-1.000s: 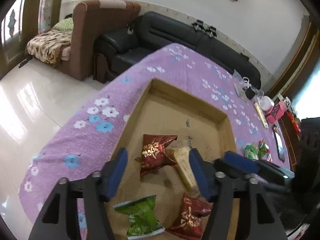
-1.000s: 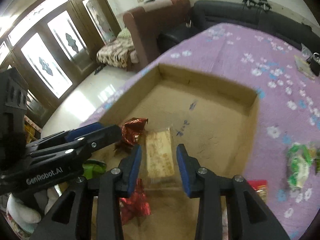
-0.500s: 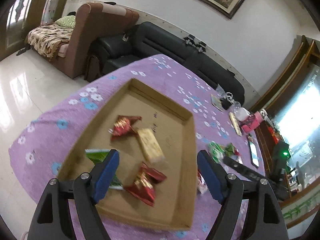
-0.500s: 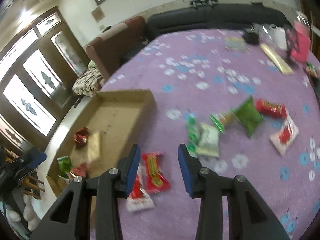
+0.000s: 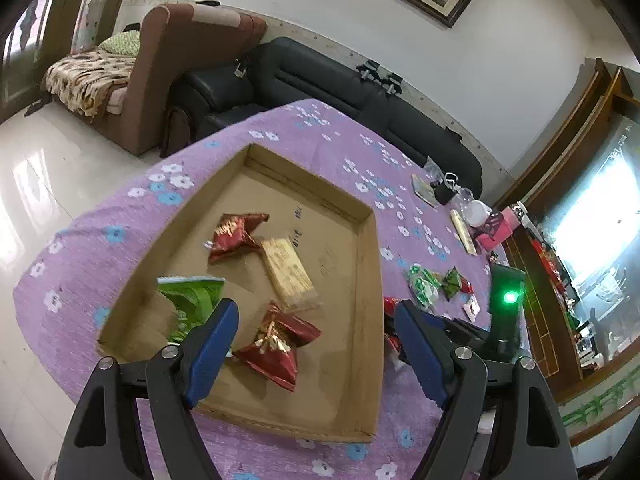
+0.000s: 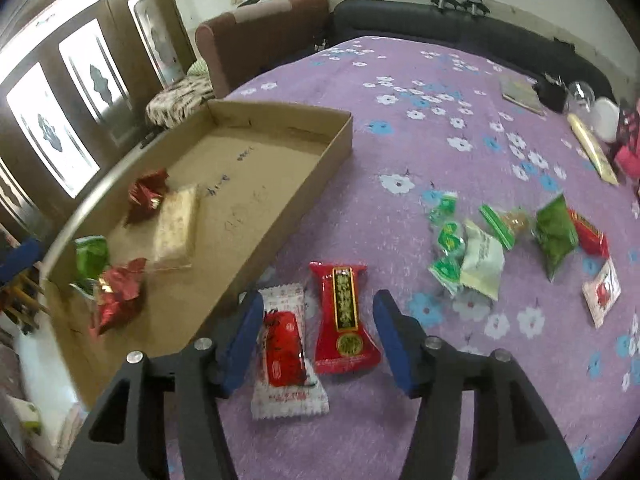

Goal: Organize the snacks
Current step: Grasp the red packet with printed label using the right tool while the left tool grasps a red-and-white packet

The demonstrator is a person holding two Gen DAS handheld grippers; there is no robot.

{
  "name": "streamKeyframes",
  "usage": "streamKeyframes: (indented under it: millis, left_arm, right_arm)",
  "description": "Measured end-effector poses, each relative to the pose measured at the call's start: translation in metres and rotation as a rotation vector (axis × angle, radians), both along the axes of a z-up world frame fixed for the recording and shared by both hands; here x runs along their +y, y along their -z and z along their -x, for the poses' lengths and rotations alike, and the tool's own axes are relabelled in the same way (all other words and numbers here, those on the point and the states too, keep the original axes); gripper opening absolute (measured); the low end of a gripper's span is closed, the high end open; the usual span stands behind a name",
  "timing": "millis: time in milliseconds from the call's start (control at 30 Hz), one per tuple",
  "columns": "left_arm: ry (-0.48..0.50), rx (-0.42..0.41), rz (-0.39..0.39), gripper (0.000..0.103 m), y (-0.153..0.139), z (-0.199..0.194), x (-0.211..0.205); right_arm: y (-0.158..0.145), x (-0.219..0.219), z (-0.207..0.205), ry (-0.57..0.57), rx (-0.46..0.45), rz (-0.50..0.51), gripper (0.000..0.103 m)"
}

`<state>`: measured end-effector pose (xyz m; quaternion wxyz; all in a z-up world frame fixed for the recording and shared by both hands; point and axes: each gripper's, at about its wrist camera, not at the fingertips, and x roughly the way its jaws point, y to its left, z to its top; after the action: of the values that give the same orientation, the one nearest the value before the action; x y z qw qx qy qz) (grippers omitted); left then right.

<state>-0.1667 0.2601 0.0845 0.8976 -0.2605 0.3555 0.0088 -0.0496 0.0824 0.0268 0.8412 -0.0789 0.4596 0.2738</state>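
A shallow cardboard tray (image 5: pixel 366 280) (image 6: pixel 316 168) lies on the purple flowered tablecloth. In it are two red foil snacks (image 5: pixel 276 344) (image 5: pixel 234 236), a green packet (image 5: pixel 190 298) and a tan bar (image 5: pixel 290 272) (image 6: pixel 176 228). My left gripper (image 5: pixel 316 344) is open and empty above the tray's near end. My right gripper (image 6: pixel 316 340) is open and empty, low over a red packet (image 6: pixel 344 312) and a white-and-red packet (image 6: pixel 284 348) on the cloth just right of the tray. More green and red snacks (image 6: pixel 480 256) lie further right.
A book, a white jar (image 6: pixel 606 118), a long yellow box and pink items stand at the far right of the table. Sofas (image 5: pixel 320 76) lie beyond the table's far edge. The right gripper's body with a green light (image 5: pixel 508 298) shows in the left wrist view.
My right gripper has let go of the tan bar in the tray, swung right out of the tray and dropped low over the red packets. My left gripper has pulled back and up.
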Motion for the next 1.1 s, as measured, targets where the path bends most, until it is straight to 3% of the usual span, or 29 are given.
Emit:
streamKeyframes:
  millis: [67,133,267,500,600,667,767,933,967,1000,1067,1100]
  left_arm:
    - [0.010,0.003,0.000,0.083,0.001,0.000,-0.002]
    - [0.023,0.002,-0.006,0.083,0.001,0.000,-0.007]
    - [0.067,-0.004,-0.018,0.083,0.000,0.000,-0.019]
    - [0.199,-0.025,-0.049,0.083,-0.004,-0.004,-0.055]
    - [0.240,-0.021,-0.060,0.083,-0.005,-0.008,-0.071]
    - [0.265,-0.017,-0.070,0.083,-0.007,-0.009,-0.081]
    - [0.303,-0.008,-0.092,0.083,-0.008,-0.010,-0.098]
    - [0.369,0.012,-0.139,0.083,-0.004,-0.007,-0.130]
    - [0.384,0.016,-0.144,0.079,-0.002,-0.007,-0.136]
    - [0.402,0.023,-0.150,0.069,0.000,-0.006,-0.141]
    - [0.436,0.041,-0.153,0.056,0.005,-0.008,-0.150]
    - [0.456,0.059,-0.147,0.055,0.009,-0.011,-0.156]
  right_arm:
    - [0.008,0.005,-0.001,-0.010,0.023,0.024,0.056]
    - [0.008,0.006,0.004,0.008,-0.005,0.052,0.048]
    - [0.002,-0.017,0.010,0.097,0.003,0.025,0.036]
    - [0.001,-0.105,0.029,0.262,0.062,0.007,0.038]
    - [-0.002,-0.135,0.035,0.248,0.110,-0.111,0.042]
    - [-0.011,-0.153,0.038,0.279,0.080,-0.148,0.042]
    - [-0.018,-0.162,0.036,0.298,0.044,-0.127,0.042]
    - [-0.001,-0.142,0.027,0.286,0.048,-0.057,0.041]
    - [0.004,-0.139,0.026,0.291,0.045,-0.044,0.037]
    - [0.008,-0.139,0.025,0.295,0.045,-0.037,0.022]
    - [0.009,-0.146,0.025,0.320,0.022,-0.039,0.017]
    - [0.008,-0.153,0.025,0.334,0.022,-0.048,0.017]
